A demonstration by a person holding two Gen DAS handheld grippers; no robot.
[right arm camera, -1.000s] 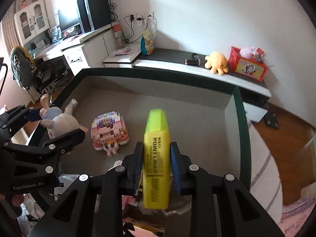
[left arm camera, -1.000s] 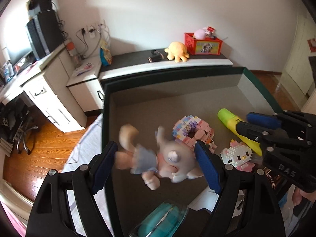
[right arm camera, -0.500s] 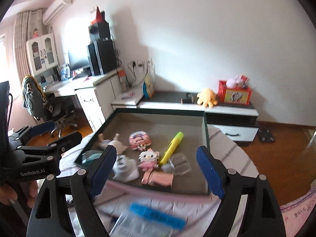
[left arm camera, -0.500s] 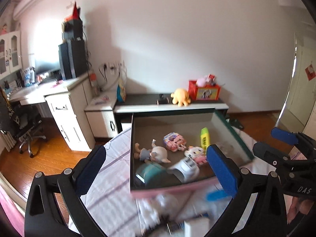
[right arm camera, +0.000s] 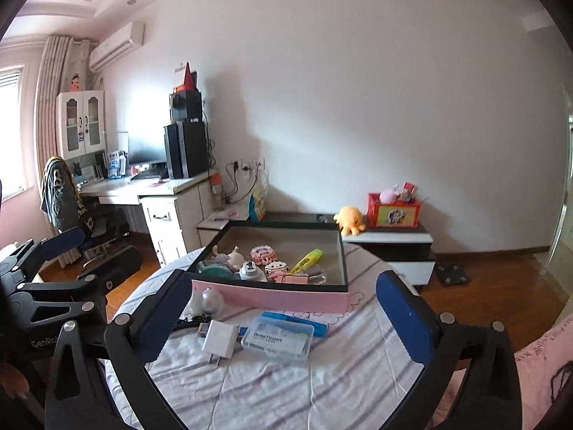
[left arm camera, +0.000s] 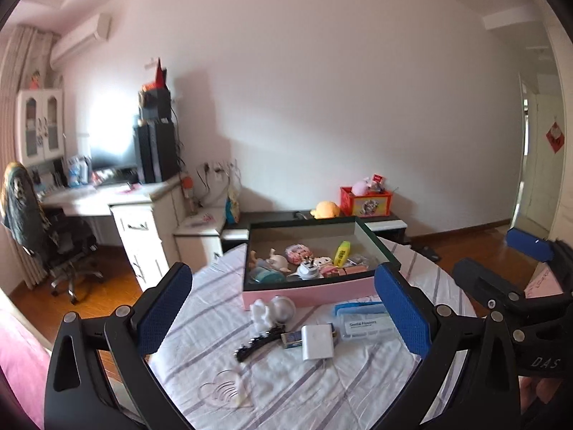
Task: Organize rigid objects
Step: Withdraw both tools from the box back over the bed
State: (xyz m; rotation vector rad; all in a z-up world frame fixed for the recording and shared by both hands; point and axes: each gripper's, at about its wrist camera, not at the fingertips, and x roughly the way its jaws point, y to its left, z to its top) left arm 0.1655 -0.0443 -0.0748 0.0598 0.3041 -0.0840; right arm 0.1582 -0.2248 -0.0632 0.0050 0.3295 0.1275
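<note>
A pink open box (left arm camera: 308, 292) (right arm camera: 272, 295) stands on the striped bed and holds a yellow highlighter (left arm camera: 342, 252) (right arm camera: 305, 261), a doll (left arm camera: 274, 261), brick figures (right arm camera: 263, 253), a white plug (left arm camera: 308, 270) and a teal lid (left arm camera: 265, 275). In front of it lie a white charger (left arm camera: 317, 341) (right arm camera: 220, 338), a dental flosser case (left arm camera: 363, 324) (right arm camera: 277, 335), a black hair clip (left arm camera: 258, 342) and a clear ball (left arm camera: 283, 308) (right arm camera: 212, 301). My left gripper (left arm camera: 283, 313) and my right gripper (right arm camera: 286, 317) are both open, empty and held back above the bed.
The bed's striped sheet (left arm camera: 286, 387) fills the foreground. A white desk (left arm camera: 136, 215) with a computer and an office chair (left arm camera: 53, 236) stand at left. A low cabinet (right arm camera: 394, 240) with an orange plush and a red box sits behind the pink box.
My right gripper has let go of the yellow highlighter, which now lies in the box. The doll lies in the box too. Both grippers have pulled far back and up.
</note>
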